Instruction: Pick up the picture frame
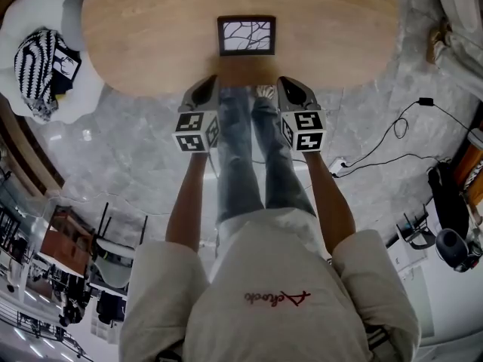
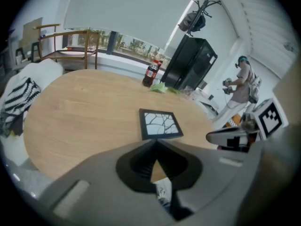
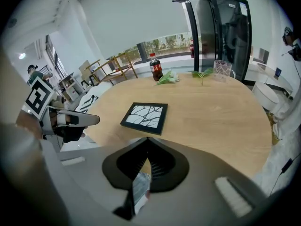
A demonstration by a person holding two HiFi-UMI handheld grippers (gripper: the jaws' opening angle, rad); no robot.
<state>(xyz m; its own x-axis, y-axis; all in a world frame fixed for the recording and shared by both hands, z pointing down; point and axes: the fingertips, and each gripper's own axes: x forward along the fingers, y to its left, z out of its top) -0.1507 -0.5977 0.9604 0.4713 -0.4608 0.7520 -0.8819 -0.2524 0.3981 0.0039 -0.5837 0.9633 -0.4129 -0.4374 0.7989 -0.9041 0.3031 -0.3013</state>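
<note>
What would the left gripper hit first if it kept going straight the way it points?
Probably the wooden table near its edge, just short of the picture frame, though depth is unclear.

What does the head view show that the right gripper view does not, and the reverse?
Only the head view: the person's shirt and right forearm. Only the right gripper view: a bottle and a glass on the table's far side, with a black cabinet behind. Both: the frame lying flat on the table, untouched.
</note>
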